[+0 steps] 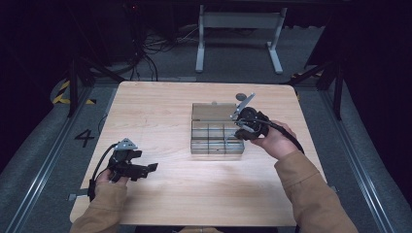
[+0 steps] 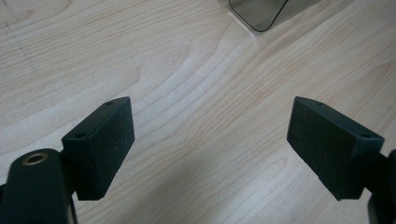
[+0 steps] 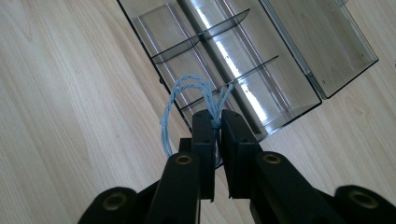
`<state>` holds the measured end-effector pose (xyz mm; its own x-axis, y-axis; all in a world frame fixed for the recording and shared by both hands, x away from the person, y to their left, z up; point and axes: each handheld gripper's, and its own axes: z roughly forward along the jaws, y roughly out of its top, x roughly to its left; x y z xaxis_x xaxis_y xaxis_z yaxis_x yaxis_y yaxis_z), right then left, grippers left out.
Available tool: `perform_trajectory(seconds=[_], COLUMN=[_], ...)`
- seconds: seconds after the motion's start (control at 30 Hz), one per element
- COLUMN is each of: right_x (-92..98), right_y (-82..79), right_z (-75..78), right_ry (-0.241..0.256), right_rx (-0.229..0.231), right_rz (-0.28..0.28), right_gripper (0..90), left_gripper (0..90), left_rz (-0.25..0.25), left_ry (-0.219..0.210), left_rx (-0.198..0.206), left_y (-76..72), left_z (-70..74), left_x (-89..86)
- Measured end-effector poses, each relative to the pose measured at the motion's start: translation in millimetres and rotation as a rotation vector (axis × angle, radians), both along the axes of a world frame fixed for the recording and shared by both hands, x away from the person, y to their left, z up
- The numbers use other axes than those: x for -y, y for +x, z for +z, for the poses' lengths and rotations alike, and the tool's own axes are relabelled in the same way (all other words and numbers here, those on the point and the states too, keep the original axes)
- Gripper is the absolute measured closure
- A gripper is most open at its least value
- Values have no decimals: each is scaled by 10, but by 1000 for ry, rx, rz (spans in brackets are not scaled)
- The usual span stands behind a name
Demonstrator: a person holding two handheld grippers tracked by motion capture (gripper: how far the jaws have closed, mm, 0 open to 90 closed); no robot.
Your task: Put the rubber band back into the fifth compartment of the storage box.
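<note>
A clear plastic organizer box (image 1: 214, 138) with several compartments lies open mid-table, its lid (image 1: 210, 110) folded back. My right gripper (image 3: 217, 116) is shut on a looped, twisted light-blue cord (image 3: 184, 100) and holds it over the near right corner of the box (image 3: 261, 70). In the high view that gripper (image 1: 238, 132) sits at the box's right edge, and the cord (image 1: 227, 140) hangs into a compartment. My left gripper (image 1: 150, 168) rests low at the table's left front, open, nothing between its jaws. Its view shows bare wood and a box corner (image 2: 259, 11).
The wooden table (image 1: 160, 111) has free surface left of the box and along the front. A small round grey object (image 1: 240, 96) lies behind the box. Beyond the table are a white frame's legs (image 1: 238, 34) and floor cables (image 1: 145, 53).
</note>
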<state>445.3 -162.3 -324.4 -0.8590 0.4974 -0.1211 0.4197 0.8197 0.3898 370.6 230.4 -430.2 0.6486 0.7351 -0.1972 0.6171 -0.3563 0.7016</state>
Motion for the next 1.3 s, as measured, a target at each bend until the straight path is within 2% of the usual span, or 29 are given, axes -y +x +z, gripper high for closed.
perform_trajectory(seconds=[0.57,0.73,0.8,0.97,1.3], right_x=[-142,-193,-201,-251,-390], right_y=[201,282,297,362,471], right_z=[-54,-97,-103,-167,-316], right_ry=[-3,-7,-6,-14,-29], right_rx=[-10,-16,-17,-31,-59], right_rz=[-20,-21,-19,-21,-29], right_gripper=[845,846,846,846,845], left_gripper=[157,157,157,157,157], left_rz=[4,7,13,33,37], left_ry=[-4,-2,4,-2,-2], left_rx=[-2,19,15,20,16], left_y=[-7,-55,-71,-97,-107], left_z=[-2,18,18,13,13], left_x=[-3,-30,-39,-82,-98])
